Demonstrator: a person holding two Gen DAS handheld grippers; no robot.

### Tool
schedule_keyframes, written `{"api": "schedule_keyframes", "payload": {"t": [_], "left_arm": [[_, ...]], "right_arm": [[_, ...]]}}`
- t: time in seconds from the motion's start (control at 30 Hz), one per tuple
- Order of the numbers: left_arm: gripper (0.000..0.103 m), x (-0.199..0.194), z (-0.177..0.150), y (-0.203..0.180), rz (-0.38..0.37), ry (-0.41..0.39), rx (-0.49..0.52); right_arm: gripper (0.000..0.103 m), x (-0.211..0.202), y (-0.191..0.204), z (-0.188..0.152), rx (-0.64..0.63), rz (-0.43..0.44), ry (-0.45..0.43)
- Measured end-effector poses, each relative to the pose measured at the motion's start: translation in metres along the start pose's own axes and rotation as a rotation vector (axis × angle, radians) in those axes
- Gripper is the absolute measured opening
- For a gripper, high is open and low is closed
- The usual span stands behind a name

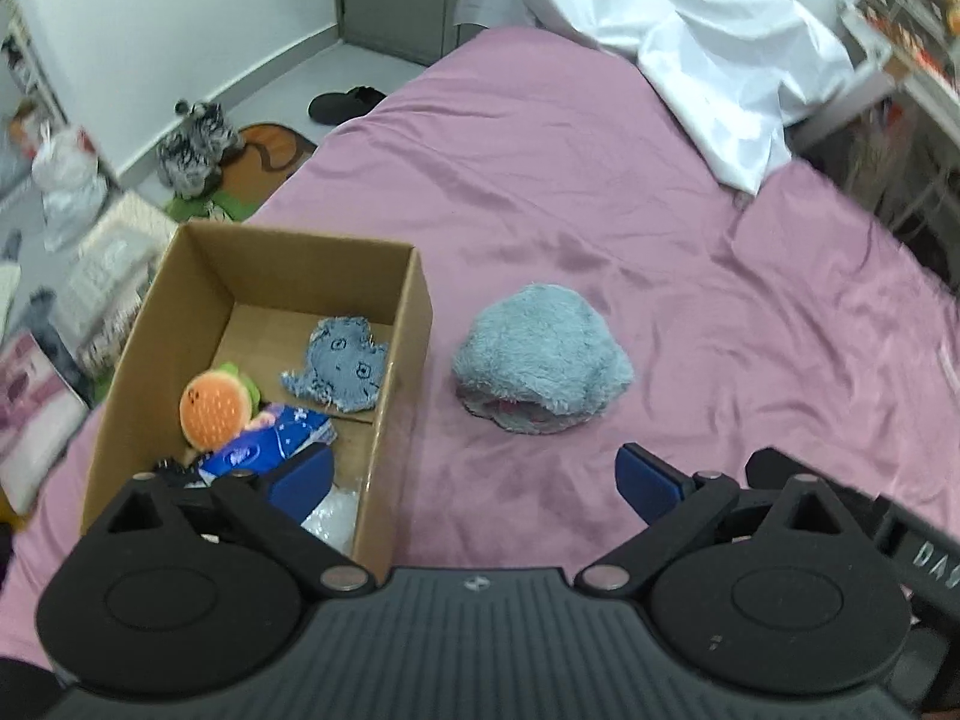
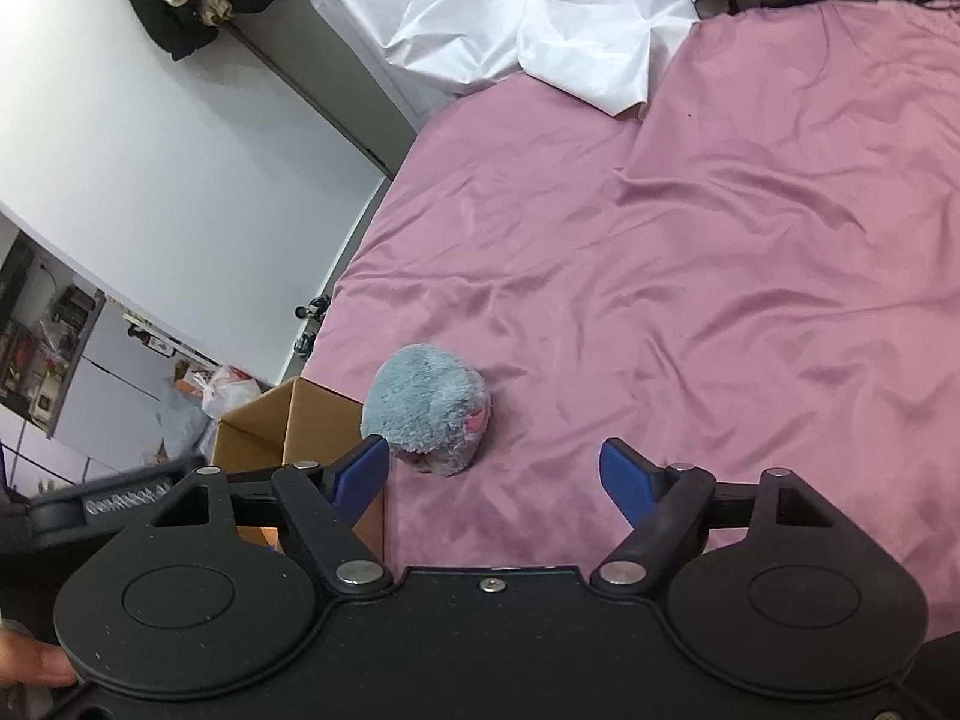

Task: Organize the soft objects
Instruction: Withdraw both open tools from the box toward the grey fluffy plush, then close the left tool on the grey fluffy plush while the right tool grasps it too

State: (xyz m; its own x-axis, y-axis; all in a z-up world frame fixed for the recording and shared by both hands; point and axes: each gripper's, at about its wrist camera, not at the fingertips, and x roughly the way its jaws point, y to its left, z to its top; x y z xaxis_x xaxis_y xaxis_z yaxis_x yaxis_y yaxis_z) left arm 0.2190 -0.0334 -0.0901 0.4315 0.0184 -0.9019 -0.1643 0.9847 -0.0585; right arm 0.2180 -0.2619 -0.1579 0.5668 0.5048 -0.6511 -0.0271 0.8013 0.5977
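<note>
A fluffy grey-blue plush (image 1: pixel 540 360) lies on the pink bed sheet (image 1: pixel 570 180), right of an open cardboard box (image 1: pixel 402 396). The box holds a burger plush (image 1: pixel 216 408), a blue denim-like soft piece (image 1: pixel 342 369), a blue packet (image 1: pixel 270 450) and clear plastic. My left gripper (image 1: pixel 474 477) is open and empty, above the box's right wall and short of the plush. In the right wrist view the plush (image 2: pixel 429 408) lies just ahead of my open, empty right gripper (image 2: pixel 495 474), close to its left finger, with the box (image 2: pixel 300 426) at left.
A crumpled white sheet (image 1: pixel 690 42) lies at the far end of the bed, also in the right wrist view (image 2: pixel 510 18). Left of the bed, the floor holds a zebra plush (image 1: pixel 195 147), bags, a black slipper (image 1: pixel 345 102) and clutter. Shelves stand at right.
</note>
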Motion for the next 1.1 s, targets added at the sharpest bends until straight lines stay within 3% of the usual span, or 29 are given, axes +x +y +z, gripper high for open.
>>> {"api": "schedule_keyframes", "payload": {"t": [0.27, 0.33, 0.73, 0.8, 0.9, 1.1], "left_arm": [[0.098, 0.023, 0.004, -0.018, 0.051, 0.019, 0.111], [0.094, 0.03, 0.005, -0.022, 0.064, 0.029, 0.133], [0.089, 0.049, 0.01, -0.041, 0.178, 0.036, 0.277], [0.089, 0.049, 0.012, -0.044, 0.177, 0.039, 0.287], [0.089, 0.04, 0.018, -0.044, 0.109, 0.021, 0.275], [0.089, 0.045, 0.014, -0.054, 0.123, 0.037, 0.333]], "right_arm": [[0.077, 0.008, -0.01, -0.001, 0.023, 0.087, -0.002], [0.077, 0.011, -0.012, 0.0, 0.027, 0.089, -0.006], [0.077, 0.031, -0.028, 0.005, 0.106, 0.089, 0.009], [0.077, 0.032, -0.031, 0.006, 0.119, 0.092, 0.009], [0.077, 0.034, -0.035, 0.007, 0.139, 0.103, 0.015], [0.077, 0.038, -0.036, 0.008, 0.14, 0.103, 0.028]]}}
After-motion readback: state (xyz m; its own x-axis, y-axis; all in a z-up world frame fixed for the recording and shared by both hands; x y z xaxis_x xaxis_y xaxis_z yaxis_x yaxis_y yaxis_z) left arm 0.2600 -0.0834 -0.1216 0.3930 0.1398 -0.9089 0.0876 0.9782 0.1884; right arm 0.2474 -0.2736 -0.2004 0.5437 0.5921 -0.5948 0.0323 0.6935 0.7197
